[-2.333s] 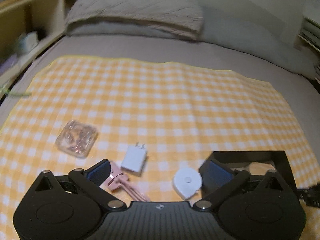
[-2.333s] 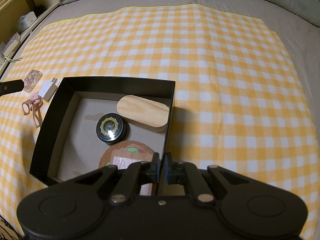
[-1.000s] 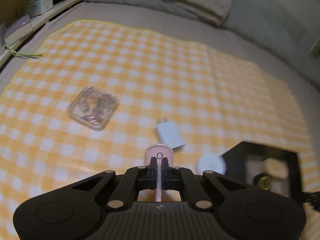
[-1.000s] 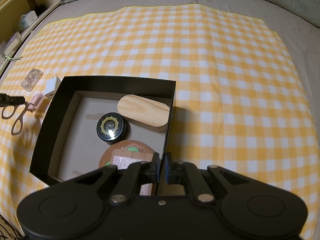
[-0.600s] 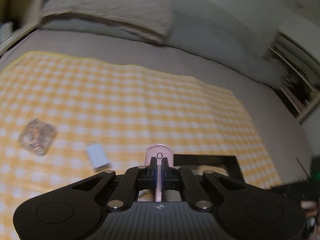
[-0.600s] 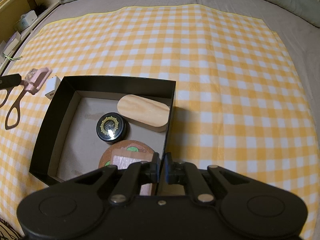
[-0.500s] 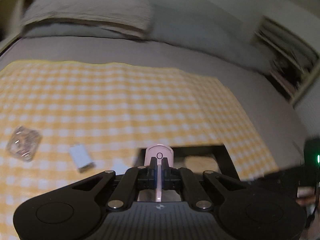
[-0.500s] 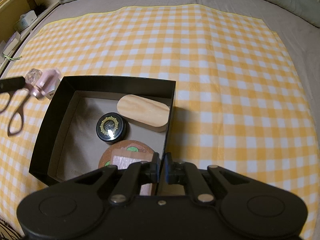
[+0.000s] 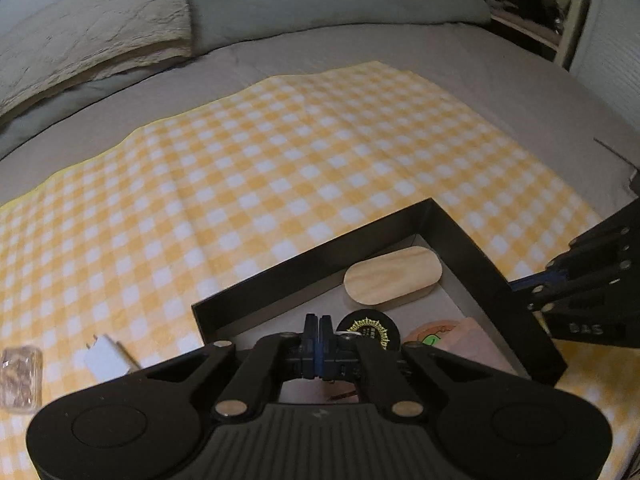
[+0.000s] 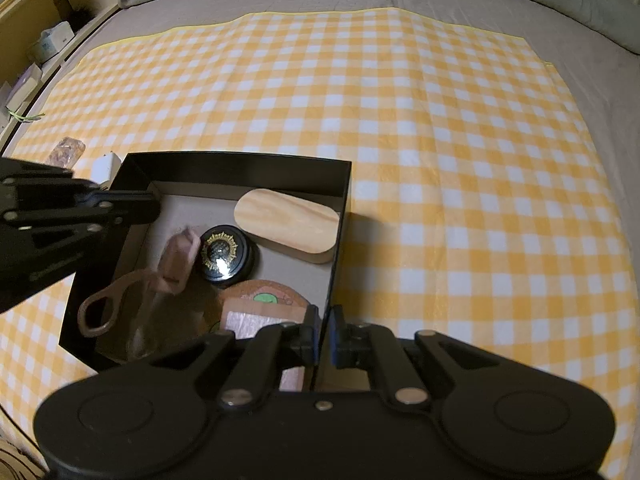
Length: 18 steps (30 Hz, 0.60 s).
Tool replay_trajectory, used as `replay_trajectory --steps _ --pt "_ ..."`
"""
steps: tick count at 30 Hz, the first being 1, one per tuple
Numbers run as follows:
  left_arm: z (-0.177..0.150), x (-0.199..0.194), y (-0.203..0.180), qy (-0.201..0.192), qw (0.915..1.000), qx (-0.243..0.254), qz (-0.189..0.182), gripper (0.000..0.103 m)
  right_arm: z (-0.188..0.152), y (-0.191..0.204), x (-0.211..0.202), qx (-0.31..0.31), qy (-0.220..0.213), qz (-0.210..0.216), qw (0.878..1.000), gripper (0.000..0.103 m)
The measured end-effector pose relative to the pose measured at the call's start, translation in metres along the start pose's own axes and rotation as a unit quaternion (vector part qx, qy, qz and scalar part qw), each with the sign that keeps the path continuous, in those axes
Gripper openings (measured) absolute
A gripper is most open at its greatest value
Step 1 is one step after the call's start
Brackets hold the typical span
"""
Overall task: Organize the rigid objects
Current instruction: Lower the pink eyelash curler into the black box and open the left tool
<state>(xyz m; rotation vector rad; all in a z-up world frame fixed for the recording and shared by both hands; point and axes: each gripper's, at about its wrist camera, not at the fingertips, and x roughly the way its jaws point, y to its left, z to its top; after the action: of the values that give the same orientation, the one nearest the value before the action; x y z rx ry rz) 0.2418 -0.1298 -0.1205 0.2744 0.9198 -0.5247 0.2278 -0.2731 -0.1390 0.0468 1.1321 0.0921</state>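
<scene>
My right claw (image 10: 323, 334) pinches the near wall of the black box (image 10: 240, 166). My left claw (image 9: 319, 336) is pressed together over the box's left side, holding nothing. Just beyond its tips the pink scissors (image 10: 160, 272) lie inside, blurred, beside the round black tin (image 10: 226, 254); farther off, the wooden block (image 10: 288, 224).

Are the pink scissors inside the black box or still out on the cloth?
Inside: pink scissors show within the black box's walls.
</scene>
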Motion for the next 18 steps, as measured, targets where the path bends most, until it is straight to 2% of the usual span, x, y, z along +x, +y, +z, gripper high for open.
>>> replay_trajectory --steps 3,6,8,13,14,18 --pt "0.002 0.008 0.0 0.003 0.9998 0.017 0.001 0.0 -0.001 -0.001 0.0 0.0 0.0 0.002 1.0 0.006" --pt "0.001 0.01 0.003 0.009 0.9997 0.015 -0.018 0.011 -0.002 -0.002 -0.001 0.001 0.0 0.004 1.0 0.006" --pt "-0.001 0.01 0.006 0.023 0.9986 0.002 -0.047 0.024 -0.001 -0.002 0.0 0.001 0.0 0.004 1.0 0.006" --pt "-0.013 0.019 0.004 0.079 0.9935 -0.001 -0.082 0.024 -0.001 -0.002 -0.001 -0.001 0.001 0.001 1.0 0.006" --pt "-0.014 0.022 0.005 0.091 0.9923 -0.003 -0.085 0.022 -0.001 -0.001 -0.001 -0.002 0.001 0.001 1.0 0.006" --pt "-0.015 0.02 0.007 0.098 0.9914 -0.008 -0.087 0.015 -0.001 0.0 -0.001 -0.004 0.0 0.0 1.0 0.006"
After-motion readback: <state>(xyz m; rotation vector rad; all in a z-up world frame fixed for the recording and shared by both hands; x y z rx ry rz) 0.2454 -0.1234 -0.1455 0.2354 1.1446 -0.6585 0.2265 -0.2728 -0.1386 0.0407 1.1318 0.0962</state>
